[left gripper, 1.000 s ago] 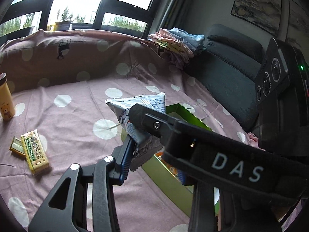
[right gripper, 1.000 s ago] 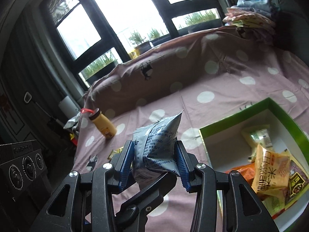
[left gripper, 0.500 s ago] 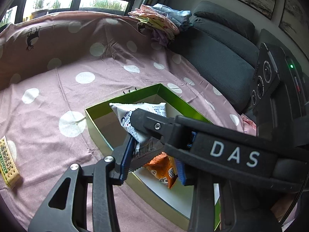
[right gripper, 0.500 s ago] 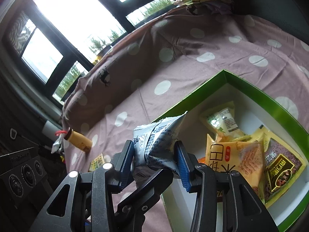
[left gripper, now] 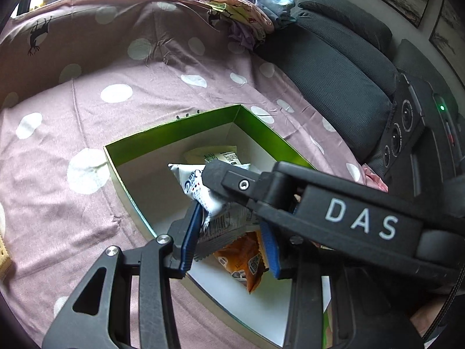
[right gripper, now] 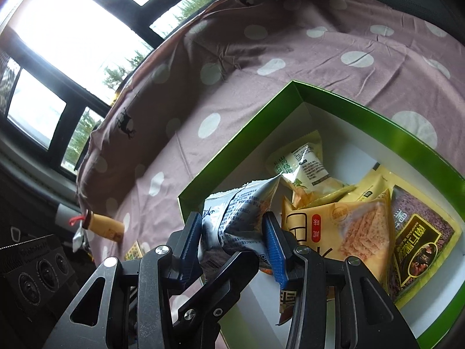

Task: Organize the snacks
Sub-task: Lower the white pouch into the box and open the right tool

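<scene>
A silver-white snack packet (left gripper: 194,186) (right gripper: 238,212) hangs over the near left corner of the green box (left gripper: 174,128) (right gripper: 238,157). My left gripper (left gripper: 229,244) is shut on its lower end. My right gripper (right gripper: 232,244) is shut on the same packet, and its black finger (left gripper: 232,180) crosses over the packet in the left wrist view. Inside the box lie an orange packet (left gripper: 244,258), a yellow cracker packet (right gripper: 348,229), a dark purple packet (right gripper: 418,232) and a pale green-white packet (right gripper: 305,165).
The box sits on a pink dotted cloth (left gripper: 116,93). A yellow bottle (right gripper: 104,226) and a small packet (right gripper: 135,250) lie to the left on the cloth. A biscuit pack (left gripper: 3,253) shows at the left edge. Folded clothes (left gripper: 247,14) and a dark sofa (left gripper: 334,67) stand behind.
Both grippers have carried the packet from above the bare cloth to over the box and lower. The right gripper has rolled, so its view now tilts.
</scene>
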`<action>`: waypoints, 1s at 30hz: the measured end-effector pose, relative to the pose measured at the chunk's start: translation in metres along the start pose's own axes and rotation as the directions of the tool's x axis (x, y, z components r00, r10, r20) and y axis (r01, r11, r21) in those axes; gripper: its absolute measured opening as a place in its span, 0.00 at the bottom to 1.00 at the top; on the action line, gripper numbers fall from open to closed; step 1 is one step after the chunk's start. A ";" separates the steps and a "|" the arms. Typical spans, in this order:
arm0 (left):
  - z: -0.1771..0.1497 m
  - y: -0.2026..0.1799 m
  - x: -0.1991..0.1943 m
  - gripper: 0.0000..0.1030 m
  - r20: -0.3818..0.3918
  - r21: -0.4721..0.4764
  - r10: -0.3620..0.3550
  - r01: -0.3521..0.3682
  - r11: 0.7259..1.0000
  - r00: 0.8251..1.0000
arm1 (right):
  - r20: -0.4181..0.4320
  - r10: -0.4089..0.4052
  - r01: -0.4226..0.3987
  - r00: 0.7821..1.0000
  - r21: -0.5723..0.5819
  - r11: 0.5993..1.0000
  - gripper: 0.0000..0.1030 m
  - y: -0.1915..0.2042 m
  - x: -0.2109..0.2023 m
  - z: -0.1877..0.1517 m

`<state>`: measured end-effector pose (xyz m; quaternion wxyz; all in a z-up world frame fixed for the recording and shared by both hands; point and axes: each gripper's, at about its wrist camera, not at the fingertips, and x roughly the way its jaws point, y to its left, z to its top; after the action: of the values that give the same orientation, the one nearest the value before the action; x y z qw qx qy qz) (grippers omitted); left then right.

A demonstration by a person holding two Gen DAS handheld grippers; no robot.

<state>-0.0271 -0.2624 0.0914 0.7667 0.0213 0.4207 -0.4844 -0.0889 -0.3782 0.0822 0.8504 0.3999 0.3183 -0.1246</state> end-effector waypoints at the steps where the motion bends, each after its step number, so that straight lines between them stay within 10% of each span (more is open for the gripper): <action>1: 0.001 0.000 0.001 0.37 -0.003 -0.006 -0.001 0.001 1.000 1.000 | 0.003 0.001 -0.001 1.000 0.007 1.000 0.45 -0.001 0.000 0.000; 20: -0.002 0.014 -0.022 0.64 0.027 -0.085 0.013 -0.011 0.996 1.000 | 0.086 0.017 -0.026 0.996 0.099 0.995 0.45 -0.011 -0.005 0.005; 30: -0.028 0.056 -0.095 0.79 0.106 -0.200 0.163 -0.139 0.970 0.981 | 0.186 -0.020 0.012 0.982 0.044 0.999 0.53 0.003 -0.026 0.003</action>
<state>-0.0183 -0.1514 0.1156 0.8242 -0.0503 0.4149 -0.3822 -0.1057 -0.3798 0.1019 0.8667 0.4020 0.2379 -0.1748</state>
